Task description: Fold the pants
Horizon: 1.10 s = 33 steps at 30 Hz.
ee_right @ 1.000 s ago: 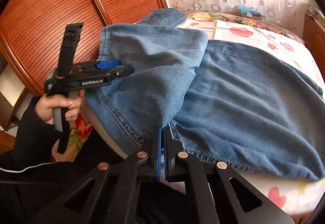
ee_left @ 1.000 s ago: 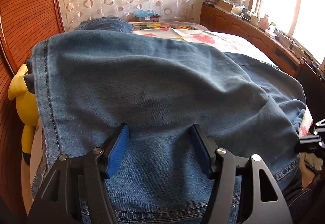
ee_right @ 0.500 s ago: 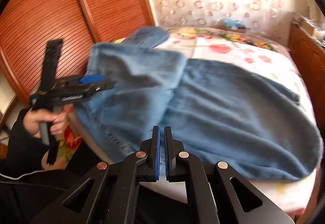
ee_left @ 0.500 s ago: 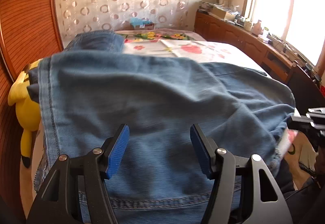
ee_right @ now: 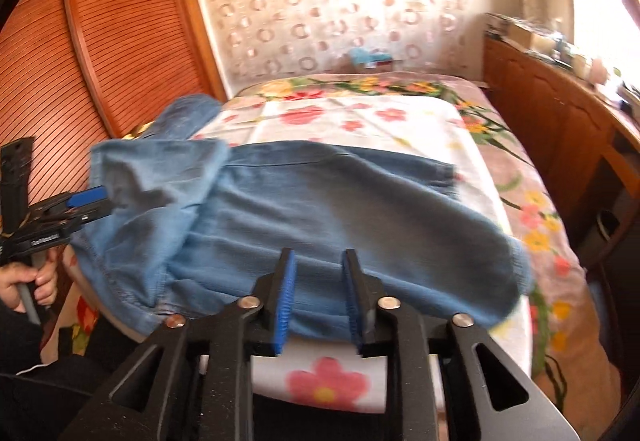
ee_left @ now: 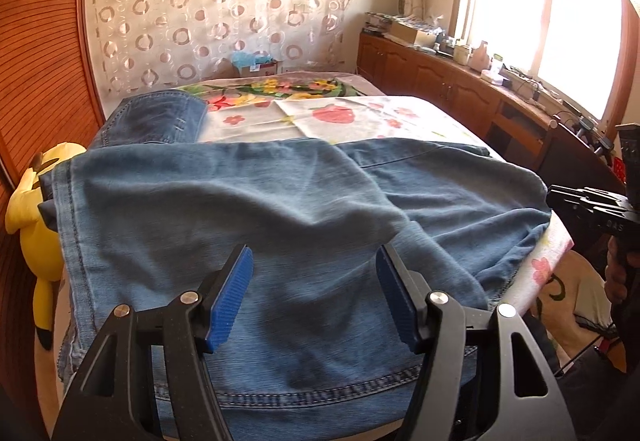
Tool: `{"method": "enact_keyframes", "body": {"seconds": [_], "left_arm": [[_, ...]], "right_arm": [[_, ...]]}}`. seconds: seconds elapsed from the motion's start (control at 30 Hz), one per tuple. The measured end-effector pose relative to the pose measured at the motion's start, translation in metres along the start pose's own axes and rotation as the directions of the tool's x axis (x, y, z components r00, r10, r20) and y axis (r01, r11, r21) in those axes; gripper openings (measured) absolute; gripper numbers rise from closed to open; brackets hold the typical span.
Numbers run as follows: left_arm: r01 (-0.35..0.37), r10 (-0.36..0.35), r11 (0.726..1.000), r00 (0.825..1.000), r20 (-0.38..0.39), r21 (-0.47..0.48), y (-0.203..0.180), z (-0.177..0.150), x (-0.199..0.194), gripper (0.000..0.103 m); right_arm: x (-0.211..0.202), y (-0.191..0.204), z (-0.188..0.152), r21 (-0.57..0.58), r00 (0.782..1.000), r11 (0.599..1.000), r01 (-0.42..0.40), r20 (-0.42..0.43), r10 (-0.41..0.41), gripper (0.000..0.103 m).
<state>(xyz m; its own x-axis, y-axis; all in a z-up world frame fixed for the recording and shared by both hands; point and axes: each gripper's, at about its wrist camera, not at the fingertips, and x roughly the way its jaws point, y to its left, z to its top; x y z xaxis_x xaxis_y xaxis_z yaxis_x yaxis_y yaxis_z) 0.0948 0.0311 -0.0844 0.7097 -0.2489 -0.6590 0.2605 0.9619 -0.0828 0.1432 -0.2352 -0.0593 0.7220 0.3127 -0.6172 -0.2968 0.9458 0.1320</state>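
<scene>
Both grippers are off the jeans now. A second ago the right gripper was pinched flat on the hem at the near edge of the bed; now its blue pads sit clearly apart, with nothing between them, hovering over the denim at that same edge. So it just let go. The left gripper was spread wide a second ago and is the same now, pads apart over the jeans near the bed's near-left corner, gripping nothing.

My read: that fold has been laid down and released, and the next grab hasn't started. The pants look folded over at least once, since one lighter layer lies on top of a darker one, with a diagonal edge where they overlap.

The bundle lies across the near end of the bed, its long axis running side to side along the near edge rather than toward the headboard end. A stitched edge runs along the side near the wooden doors, just by the yellow plush; I can't tell whether that's the waistband or a seam. The rounded, bunched end points toward the window side and slightly overhangs the corner. Another denim piece lies farther up the bed, beside the doors; can't tell if it's part of the same pair.
</scene>
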Motion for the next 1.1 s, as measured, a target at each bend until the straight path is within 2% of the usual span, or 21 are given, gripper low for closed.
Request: {"method": "enact_keyframes", "body": {"seconds": [0.07,0.17,0.33,0.57,0.77,0.97,1.0,1.03,1.07,1.1], "left_arm": [[0.016,-0.016,1.000,1.000,0.002,0.000,-0.003,0.000,0.001,0.068],[0.041,-0.041,0.999,0.999,0.004,0.003,-0.009,0.001,0.001,0.079],[0.055,-0.055,0.998,0.998,0.000,-0.004,-0.015,0.004,0.006,0.080],[0.033,-0.033,0.999,0.999,-0.010,0.021,-0.030,0.005,0.012,0.080],[0.032,-0.031,0.999,0.999,-0.021,0.037,-0.036,0.003,0.014,0.080],[0.021,-0.020,0.999,1.000,-0.023,0.039,-0.036,0.003,0.011,0.080],[0.018,-0.017,0.999,1.000,-0.023,0.039,-0.035,0.003,0.010,0.080],[0.015,-0.014,0.999,1.000,-0.022,0.039,-0.034,0.003,0.009,0.080],[0.012,-0.011,0.999,1.000,-0.020,0.038,-0.033,0.003,0.008,0.080],[0.009,-0.008,0.999,1.000,-0.016,0.036,-0.031,0.003,0.006,0.080]], "right_arm": [[-0.003,-0.013,-0.004,0.020,0.999,0.999,0.035,-0.004,-0.035,0.040],[-0.009,-0.035,-0.011,0.055,0.996,0.995,0.085,-0.010,-0.085,0.040],[-0.008,-0.060,-0.018,0.094,0.989,0.985,0.148,-0.021,-0.147,0.040],[-0.006,-0.076,-0.027,0.137,0.972,0.963,0.233,-0.054,-0.227,0.041],[0.012,-0.084,-0.028,0.184,0.971,0.955,0.233,-0.092,-0.219,0.041],[0.023,-0.088,-0.022,0.204,0.978,0.957,0.204,-0.080,-0.192,0.041],[0.025,-0.088,-0.020,0.201,0.978,0.958,0.206,-0.079,-0.193,0.039],[0.025,-0.086,-0.020,0.196,0.977,0.958,0.211,-0.074,-0.200,0.021],[0.026,-0.084,-0.019,0.187,0.978,0.960,0.207,-0.073,-0.196,0.013],[0.027,-0.082,-0.016,0.180,0.981,0.965,0.190,-0.070,-0.180,0.012]]}}
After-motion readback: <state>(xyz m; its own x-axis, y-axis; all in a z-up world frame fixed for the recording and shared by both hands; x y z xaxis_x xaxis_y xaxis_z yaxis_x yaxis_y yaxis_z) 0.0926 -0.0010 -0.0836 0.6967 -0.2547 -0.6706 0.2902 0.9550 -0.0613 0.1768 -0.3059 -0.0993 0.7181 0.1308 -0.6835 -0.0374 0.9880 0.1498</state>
